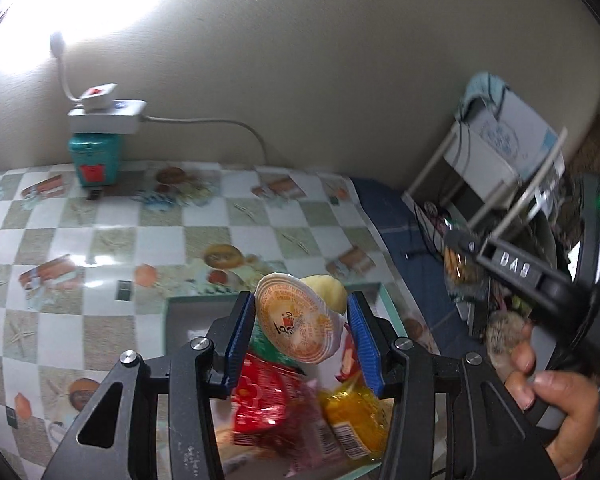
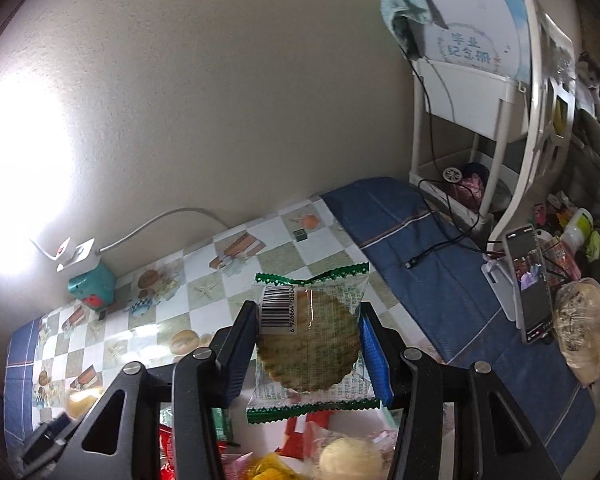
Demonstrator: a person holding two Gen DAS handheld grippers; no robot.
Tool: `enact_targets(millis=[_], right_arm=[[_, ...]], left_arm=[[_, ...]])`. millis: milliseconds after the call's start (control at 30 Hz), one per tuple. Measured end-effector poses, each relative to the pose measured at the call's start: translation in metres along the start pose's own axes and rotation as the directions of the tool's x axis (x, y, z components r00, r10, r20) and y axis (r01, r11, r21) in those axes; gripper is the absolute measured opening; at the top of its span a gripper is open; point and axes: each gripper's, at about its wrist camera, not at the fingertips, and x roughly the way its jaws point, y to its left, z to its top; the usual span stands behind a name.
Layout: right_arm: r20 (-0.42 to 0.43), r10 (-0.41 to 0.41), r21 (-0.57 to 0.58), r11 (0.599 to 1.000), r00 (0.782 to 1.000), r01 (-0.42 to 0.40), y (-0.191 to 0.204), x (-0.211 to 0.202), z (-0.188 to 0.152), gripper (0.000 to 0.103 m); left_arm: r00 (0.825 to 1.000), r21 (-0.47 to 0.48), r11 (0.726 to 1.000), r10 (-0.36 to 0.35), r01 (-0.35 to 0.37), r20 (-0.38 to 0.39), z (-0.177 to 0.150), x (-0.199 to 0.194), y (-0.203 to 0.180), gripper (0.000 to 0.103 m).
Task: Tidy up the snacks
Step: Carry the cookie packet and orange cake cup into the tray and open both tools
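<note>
The left gripper (image 1: 302, 330) is clamped on a small jelly cup (image 1: 296, 318), its blue pads pressing the cup's sides so the printed orange-and-white foil lid faces the camera, tilted. A pale yellow rounded snack (image 1: 327, 291) shows just behind the cup's upper edge. Below the cup lies a heap of loose snacks: a red packet (image 1: 260, 398), a pink wrapper (image 1: 308, 424) and a yellow wrapped sweet (image 1: 354, 412). Just beyond the fingertips sits a shallow box with a pale green rim (image 1: 388, 304), resting on the checked tablecloth (image 1: 112, 240).

The right gripper (image 2: 308, 344) holds a clear cracker packet (image 2: 310, 340) with green serrated ends, upright between its pads, the round cracker and a barcode plainly visible through the film. Beneath it more snacks lie in a pile, among them a pale round one (image 2: 350, 458).

In the left view a person's hand (image 1: 556, 404) grips the right tool's handle at the far right.

Further out, a teal box (image 1: 94, 158) carrying a white power strip (image 1: 106, 116) stands against the wall. A blue cloth (image 2: 432, 264) covers the table's right end, where a phone (image 2: 530, 284) leans on a stand near a white rack (image 2: 468, 128).
</note>
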Motion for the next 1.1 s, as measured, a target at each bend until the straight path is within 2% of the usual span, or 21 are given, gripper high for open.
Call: enact_targets(millis=[133, 333, 467, 567, 900, 1100], right_arm=[[-0.015, -0.004, 0.011, 1.0, 1.0, 0.005, -0.009, 0.006, 0.0, 0.053], [-0.113, 0.025, 0.012, 1.0, 0.993, -0.024, -0.009, 0.035, -0.01, 0.053], [-0.207, 0.083, 0.015, 0.997, 0.975, -0.082, -0.003, 0.059, -0.024, 0.053], [-0.249, 0.09, 0.002, 0.996, 0.964, -0.093, 0.003, 0.071, -0.032, 0.053], [-0.329, 0.121, -0.036, 0.989, 0.936, -0.141, 0.023, 0.088, -0.046, 0.053], [-0.353, 0.124, -0.054, 0.987, 0.927, -0.153, 0.031, 0.093, -0.051, 0.054]], left_arm=[[0.999, 0.033, 0.999, 0.015, -0.014, -0.036, -0.005, 0.017, -0.013, 0.049], [0.995, 0.073, 0.996, 0.054, -0.048, -0.087, -0.013, 0.04, -0.023, 0.049], [0.991, 0.092, 0.994, 0.075, -0.065, -0.109, -0.017, 0.05, -0.026, 0.049], [0.988, 0.109, 0.991, 0.097, -0.084, -0.123, -0.02, 0.057, -0.028, 0.049], [0.98, 0.148, 0.983, 0.133, -0.111, -0.149, -0.027, 0.068, -0.03, 0.049], [0.977, 0.15, 0.982, 0.139, -0.114, -0.163, -0.029, 0.071, -0.03, 0.049]])
